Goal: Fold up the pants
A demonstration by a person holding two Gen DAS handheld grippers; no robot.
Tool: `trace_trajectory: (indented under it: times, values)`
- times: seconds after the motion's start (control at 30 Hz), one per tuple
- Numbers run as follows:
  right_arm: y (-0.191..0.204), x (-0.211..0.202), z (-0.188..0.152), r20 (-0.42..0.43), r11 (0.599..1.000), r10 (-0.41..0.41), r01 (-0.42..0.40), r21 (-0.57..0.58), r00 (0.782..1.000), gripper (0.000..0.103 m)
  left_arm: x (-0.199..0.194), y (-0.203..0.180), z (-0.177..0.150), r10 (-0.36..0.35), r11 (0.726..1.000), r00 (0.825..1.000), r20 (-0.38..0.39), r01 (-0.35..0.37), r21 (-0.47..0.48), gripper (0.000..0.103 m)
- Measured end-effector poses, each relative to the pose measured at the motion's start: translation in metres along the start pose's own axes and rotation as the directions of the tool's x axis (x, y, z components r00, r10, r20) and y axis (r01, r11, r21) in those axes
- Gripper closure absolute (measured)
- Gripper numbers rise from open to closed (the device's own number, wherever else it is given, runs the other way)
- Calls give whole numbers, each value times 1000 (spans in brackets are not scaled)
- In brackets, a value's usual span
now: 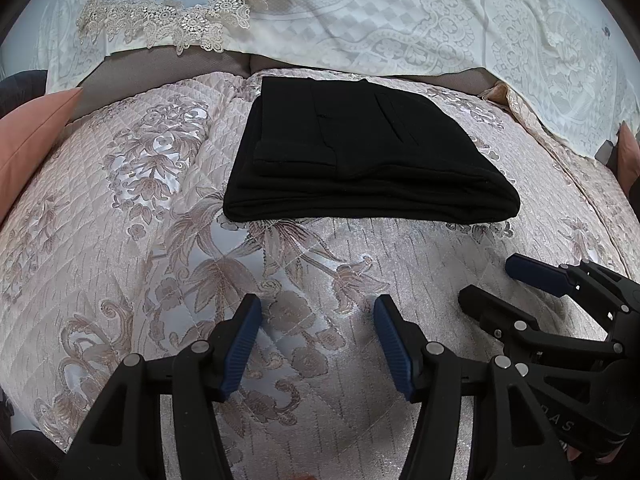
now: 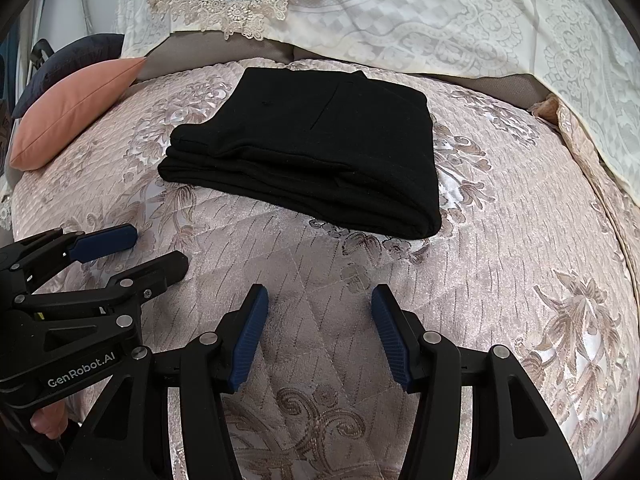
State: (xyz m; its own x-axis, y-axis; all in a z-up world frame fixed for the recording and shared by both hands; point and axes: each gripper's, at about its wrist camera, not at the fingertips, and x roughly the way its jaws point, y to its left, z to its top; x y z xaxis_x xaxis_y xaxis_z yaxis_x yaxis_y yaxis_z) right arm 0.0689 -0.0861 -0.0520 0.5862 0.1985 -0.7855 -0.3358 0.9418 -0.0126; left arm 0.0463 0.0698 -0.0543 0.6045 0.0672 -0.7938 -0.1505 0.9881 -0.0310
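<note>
The black pants (image 1: 360,156) sit folded into a neat stack on the quilted floral bedspread (image 1: 160,260), toward the far side near the lace cover (image 1: 400,20). Left gripper (image 1: 318,344) hangs released over bare quilt, jaws spread and empty. Right gripper (image 2: 318,336) is likewise spread, holding nothing, just beside the left. A pink cushion (image 2: 76,112) rests at the left edge.

One folded pants (image 1: 360,152), two grippers, left gripper (image 1: 318,344), right gripper (image 2: 318,336), one pink cushion (image 2: 76,112)
</note>
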Motion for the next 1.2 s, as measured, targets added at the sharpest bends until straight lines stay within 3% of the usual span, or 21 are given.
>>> trace_trajectory:
  times: [1.2]
  values:
    - [1,1,-1,0,1000,-2,2,2,1000,48,1,-1,0,-4,1000,1000,-4,4,0,38]
